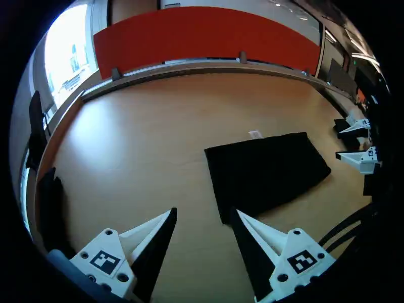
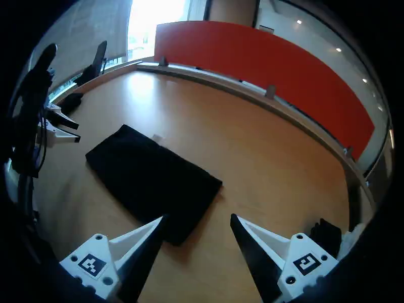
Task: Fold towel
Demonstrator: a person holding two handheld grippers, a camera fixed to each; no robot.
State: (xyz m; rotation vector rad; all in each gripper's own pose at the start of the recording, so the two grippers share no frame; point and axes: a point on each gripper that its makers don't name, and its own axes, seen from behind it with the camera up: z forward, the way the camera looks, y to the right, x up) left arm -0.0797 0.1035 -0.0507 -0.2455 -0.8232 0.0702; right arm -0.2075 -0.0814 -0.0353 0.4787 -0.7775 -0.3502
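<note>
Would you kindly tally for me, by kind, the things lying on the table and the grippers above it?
Black towel: 1
White tag beside the towel: 1
Grippers: 2, the left gripper and the right gripper, both open
Total: 4

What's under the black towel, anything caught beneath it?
The black towel lies flat on the wooden table. A small white tag shows at its far edge; whether it tucks under, I cannot tell. Anything beneath the cloth is covered.
</note>
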